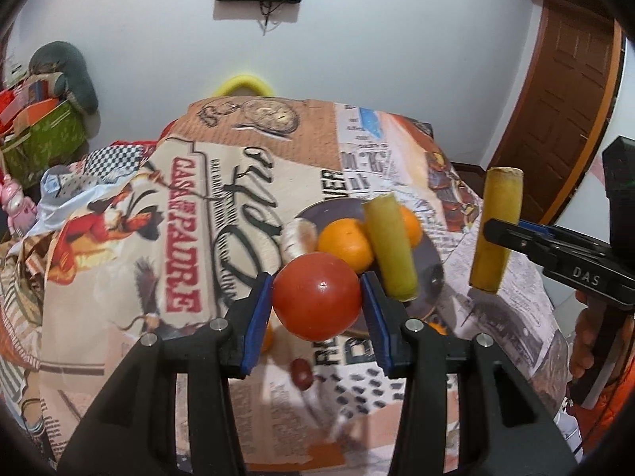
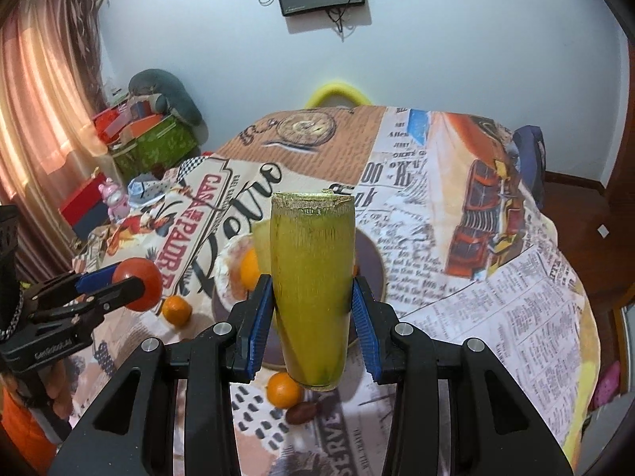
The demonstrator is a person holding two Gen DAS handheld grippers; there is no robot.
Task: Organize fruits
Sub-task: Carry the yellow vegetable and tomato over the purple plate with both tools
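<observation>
My left gripper (image 1: 316,291) is shut on a red tomato (image 1: 316,297), held above the table in front of a dark plate (image 1: 430,256). On that plate lie oranges (image 1: 345,248), a pale peeled fruit (image 1: 299,238) and a yellow-green cane piece (image 1: 391,248). My right gripper (image 2: 312,289) is shut on a second yellow-green cane piece (image 2: 313,277), upright and lifted over the plate (image 2: 371,261). In the right wrist view the left gripper (image 2: 119,281) with the tomato (image 2: 145,283) hangs at the left.
Two small oranges (image 2: 177,310) (image 2: 283,390) and a brown date (image 2: 303,412) lie loose on the printed tablecloth (image 2: 456,285) near the plate's front. A yellow chair back (image 2: 337,91) stands behind the table. Boxes and toys (image 2: 151,135) pile up at the left.
</observation>
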